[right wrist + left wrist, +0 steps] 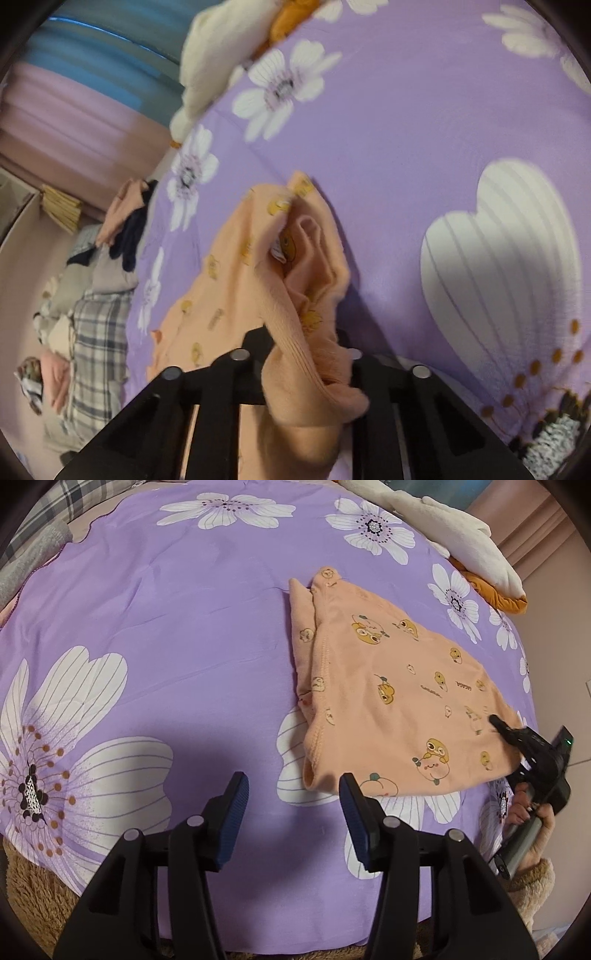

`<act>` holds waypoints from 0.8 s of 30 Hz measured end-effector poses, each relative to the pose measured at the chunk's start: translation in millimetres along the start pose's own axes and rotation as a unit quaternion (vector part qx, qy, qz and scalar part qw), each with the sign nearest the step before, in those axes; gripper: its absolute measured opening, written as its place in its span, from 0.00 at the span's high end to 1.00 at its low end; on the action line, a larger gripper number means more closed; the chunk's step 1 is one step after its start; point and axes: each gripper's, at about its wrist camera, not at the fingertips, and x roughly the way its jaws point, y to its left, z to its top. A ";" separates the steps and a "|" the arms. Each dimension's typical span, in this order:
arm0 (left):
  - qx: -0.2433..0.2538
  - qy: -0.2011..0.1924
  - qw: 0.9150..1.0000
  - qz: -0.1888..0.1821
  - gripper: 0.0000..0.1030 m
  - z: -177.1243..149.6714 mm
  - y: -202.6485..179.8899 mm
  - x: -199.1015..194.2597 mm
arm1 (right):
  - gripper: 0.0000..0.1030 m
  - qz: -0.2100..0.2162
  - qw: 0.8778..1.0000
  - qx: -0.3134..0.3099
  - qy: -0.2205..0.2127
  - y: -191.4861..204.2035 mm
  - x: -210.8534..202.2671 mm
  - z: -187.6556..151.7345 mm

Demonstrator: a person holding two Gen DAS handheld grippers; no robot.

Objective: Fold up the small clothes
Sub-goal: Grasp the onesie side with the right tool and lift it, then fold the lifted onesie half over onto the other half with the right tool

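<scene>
— Location type?
— Home bedroom. Item one: bed (166, 602) under purple floral sheet. Item two: pink curtain (66, 122).
— Further evidence?
— Item three: plaid bedding (96, 332). Item four: loose clothes pile (125, 221) at bed's edge.

Purple floral bedsheet (184, 609), white plush toy (461, 535), plaid cloth (96, 332), pink curtain (66, 122)

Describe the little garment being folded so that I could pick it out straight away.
Look at the purple bedspread printed with big white flowers. On its right side lies a small peach garment, with the right gripper clamped on its edge. Unlike the cream and orange clothes beyond it, it is dotted with little yellow cartoon animals.
</scene>
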 end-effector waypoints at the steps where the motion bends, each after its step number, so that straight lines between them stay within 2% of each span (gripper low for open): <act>1: -0.001 0.000 1.000 -0.001 0.51 0.2 0.9 -0.6 | 0.85 0.012 1.000 0.004 -0.007 1.1 -9.1 -0.5; 3: -0.003 -0.002 1.000 -0.004 0.51 0.8 2.0 -2.8 | 0.86 0.032 0.999 0.030 -0.008 -1.1 -18.5 -0.3; 6: -0.003 -0.005 1.000 -0.006 0.51 0.0 2.0 -6.5 | 0.86 0.037 0.999 0.021 -0.016 2.9 -38.3 -2.2; 14: 0.000 -0.005 1.000 -0.020 0.49 -5.5 1.1 -14.2 | 0.86 -0.069 0.996 -0.013 -0.052 -0.8 -92.4 6.0; 18: 0.007 -0.008 1.000 -0.028 0.46 -7.2 0.1 -16.0 | 0.86 -0.145 0.984 -0.080 -0.067 17.2 -110.6 11.9; 21: 0.009 -0.009 0.999 -0.033 0.46 -7.7 0.2 -16.6 | 0.86 -0.170 0.973 -0.143 -0.069 45.0 -107.5 13.0; 24: 0.010 -0.013 0.999 -0.042 0.46 -8.4 3.2 -19.0 | 0.86 -0.180 0.954 -0.230 -0.064 89.1 -91.1 2.9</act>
